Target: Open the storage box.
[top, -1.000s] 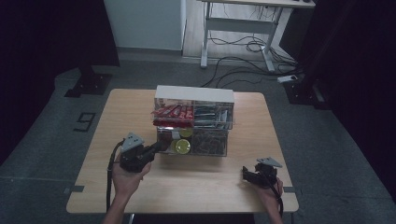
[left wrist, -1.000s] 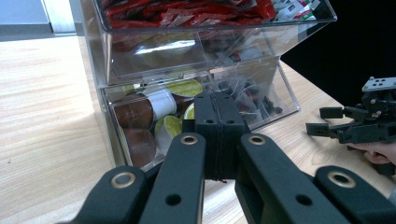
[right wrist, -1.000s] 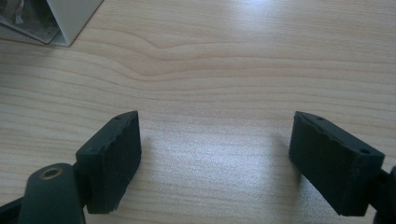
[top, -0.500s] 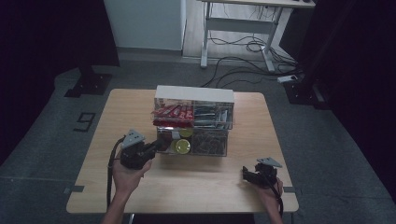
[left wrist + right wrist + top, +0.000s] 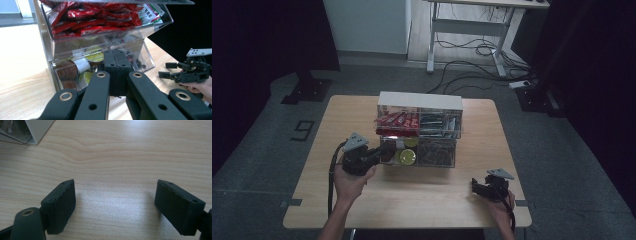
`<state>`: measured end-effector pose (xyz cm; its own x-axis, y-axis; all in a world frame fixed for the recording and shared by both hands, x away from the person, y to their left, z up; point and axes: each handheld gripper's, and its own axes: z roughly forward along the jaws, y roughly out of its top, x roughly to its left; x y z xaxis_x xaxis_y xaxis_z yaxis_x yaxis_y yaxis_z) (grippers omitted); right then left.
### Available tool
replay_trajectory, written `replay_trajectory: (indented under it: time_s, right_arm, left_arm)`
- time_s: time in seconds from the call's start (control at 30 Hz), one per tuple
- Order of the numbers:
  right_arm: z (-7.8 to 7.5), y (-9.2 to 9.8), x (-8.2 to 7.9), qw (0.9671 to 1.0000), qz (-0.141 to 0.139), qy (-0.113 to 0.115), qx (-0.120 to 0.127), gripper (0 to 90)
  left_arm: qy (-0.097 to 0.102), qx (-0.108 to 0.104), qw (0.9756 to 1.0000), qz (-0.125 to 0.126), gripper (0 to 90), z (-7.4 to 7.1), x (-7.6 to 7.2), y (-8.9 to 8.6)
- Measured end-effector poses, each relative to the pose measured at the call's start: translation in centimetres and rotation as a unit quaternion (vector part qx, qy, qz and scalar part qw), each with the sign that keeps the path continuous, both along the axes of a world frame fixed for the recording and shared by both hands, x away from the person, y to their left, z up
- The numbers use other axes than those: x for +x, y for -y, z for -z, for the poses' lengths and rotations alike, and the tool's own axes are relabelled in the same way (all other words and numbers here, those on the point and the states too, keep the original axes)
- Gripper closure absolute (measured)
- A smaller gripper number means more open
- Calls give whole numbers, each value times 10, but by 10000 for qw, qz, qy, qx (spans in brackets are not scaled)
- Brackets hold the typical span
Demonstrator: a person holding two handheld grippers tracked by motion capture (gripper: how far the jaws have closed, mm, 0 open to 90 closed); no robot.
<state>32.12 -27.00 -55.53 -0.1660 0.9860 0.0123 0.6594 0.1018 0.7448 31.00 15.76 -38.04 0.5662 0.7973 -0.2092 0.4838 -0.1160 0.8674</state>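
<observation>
Clear plastic drawer unit [image 5: 419, 131] stands at the middle of the wooden table [image 5: 422, 200], its lower left drawer [image 5: 75, 72] holding coffee pods. Left gripper [image 5: 117, 62] has its jaws pressed together, tips against that drawer's front. Right gripper [image 5: 115, 202] rests on the table's near right, well apart from the unit, jaws wide apart.

On the grey floor [image 5: 287, 150], out at about nine o'clock from the table [image 5: 332, 200], a large dark numeral "9" [image 5: 303, 130] is marked, plain to read from the high view. The red packets [image 5: 82, 18] and the white-and-green packet [image 5: 149, 13] in the clear drawer unit [image 5: 47, 50] carry print, but it is too small and blurred to make out.
</observation>
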Motion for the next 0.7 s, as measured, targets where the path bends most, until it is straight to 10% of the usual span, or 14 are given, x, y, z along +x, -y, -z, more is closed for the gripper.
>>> replay_trajectory:
  time_s: [0.7]
  right_arm:
    - [0,0,0,10000,-7,-10,-3,171]
  left_arm:
    - [40,-99,9999,131,900,-20,19,11]
